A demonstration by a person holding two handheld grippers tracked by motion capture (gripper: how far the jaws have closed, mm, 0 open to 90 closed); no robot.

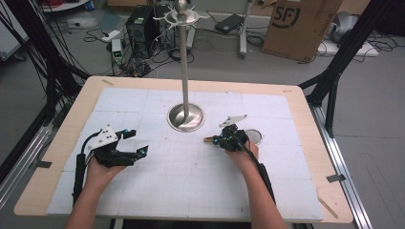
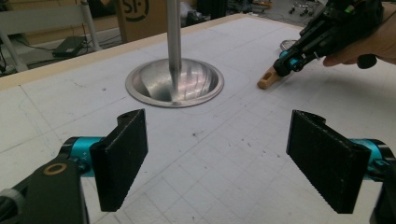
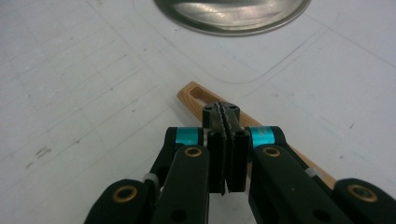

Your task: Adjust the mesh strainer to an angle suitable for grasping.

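Right claw [image 3: 225, 122] clamped tight over wooden handle [image 3: 196, 95] flat on desk [image 1: 191, 191]; left claw [image 2: 217, 158] spread wide, empty. Probably early: nothing hung on steel stand [image 1: 184, 57] yet.

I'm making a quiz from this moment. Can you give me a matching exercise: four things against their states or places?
Things:
1. left gripper
2. right gripper
3. wooden handle
4. metal stand

States or places:
A. upright at the mat's middle
B. jaws wide apart, nothing between them
C. lying flat on the white mat
D. jaws pressed together above the handle

Pairs: 1-B, 2-D, 3-C, 4-A
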